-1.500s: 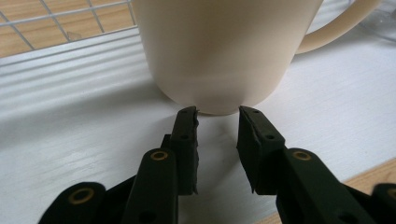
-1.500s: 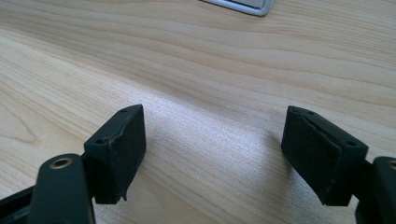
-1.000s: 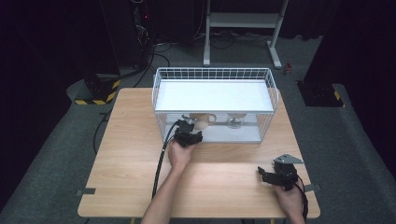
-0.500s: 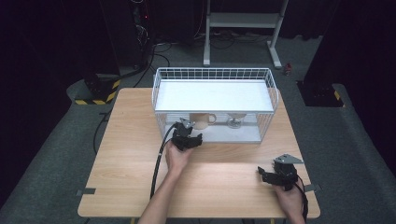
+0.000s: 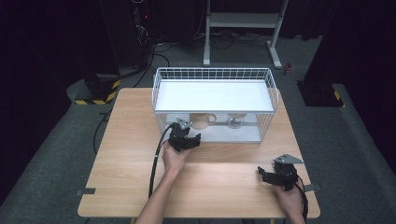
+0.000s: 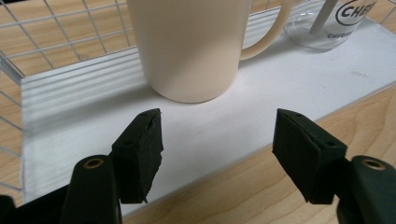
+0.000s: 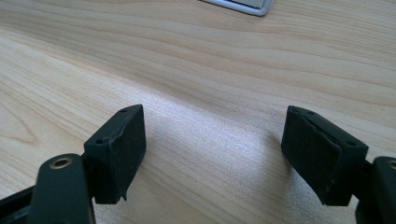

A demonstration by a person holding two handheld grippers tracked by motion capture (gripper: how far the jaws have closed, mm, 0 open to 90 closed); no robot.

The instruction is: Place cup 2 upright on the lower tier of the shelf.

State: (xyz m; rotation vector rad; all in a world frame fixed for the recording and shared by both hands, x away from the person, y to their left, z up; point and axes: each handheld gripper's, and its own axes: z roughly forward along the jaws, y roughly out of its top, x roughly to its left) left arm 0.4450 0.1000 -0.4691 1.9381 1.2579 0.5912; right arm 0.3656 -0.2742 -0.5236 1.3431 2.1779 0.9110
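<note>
A cream mug (image 6: pixel 191 44) stands on the lower white shelf of a white wire rack (image 5: pixel 159 100), its handle toward a clear glass (image 6: pixel 338 21) beside it. The mug (image 5: pixel 201 121) and glass (image 5: pixel 236 121) show under the rack's upper shelf in the high view. My left gripper (image 6: pixel 217 149) is open just in front of the mug, apart from it; its jaws have just been opening, with nothing between them. From above, the left gripper (image 5: pixel 192 140) sits at the rack's front edge. My right gripper (image 7: pixel 215 149) is open over bare wood near the table's front right (image 5: pixel 267 174).
The wooden table (image 5: pixel 126 154) has open room on its left and front middle. A black cable (image 5: pixel 156 161) trails from the left gripper toward the table's front edge. Dark floor, a metal stand (image 5: pixel 243 23) and cables lie beyond the rack.
The left gripper has drawn back a little from the mug toward the rack's front, with its jaws wider apart. The right gripper has stayed where it was.
</note>
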